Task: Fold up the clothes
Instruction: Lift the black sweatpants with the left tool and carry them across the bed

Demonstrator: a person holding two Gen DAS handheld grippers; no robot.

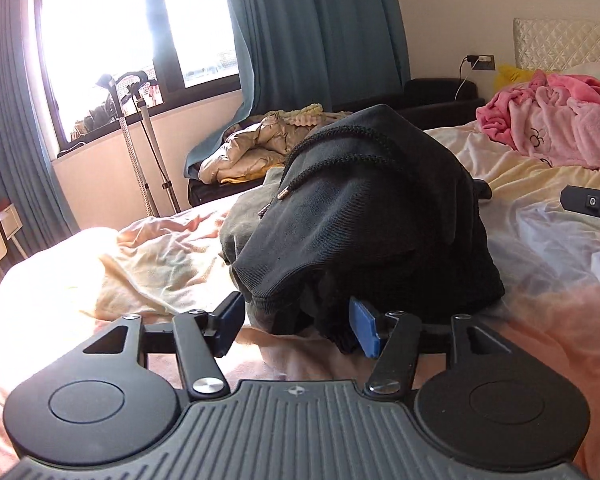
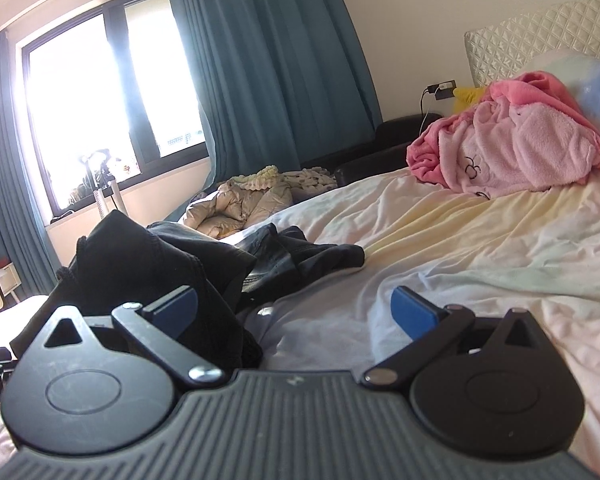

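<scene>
A black hoodie (image 1: 360,208) with braided drawstrings lies heaped on the bed sheet (image 1: 100,264) right in front of my left gripper (image 1: 296,326). That gripper is open; the hoodie's lower hem sags into the gap, and the blue pads (image 1: 366,330) stand apart from the cloth rather than pinching it. In the right wrist view the same hoodie (image 2: 140,256) bulges up just beyond the left finger, with another dark garment (image 2: 300,256) spread flat behind it. My right gripper (image 2: 296,312) is open over bare sheet, holding nothing.
A pink fleece bundle (image 2: 512,148) lies near the quilted headboard (image 2: 540,28). A beige puffer jacket (image 1: 252,148) rests on a dark case beyond the bed's far edge. A metal stand (image 1: 140,140) is by the window. Teal curtains hang behind.
</scene>
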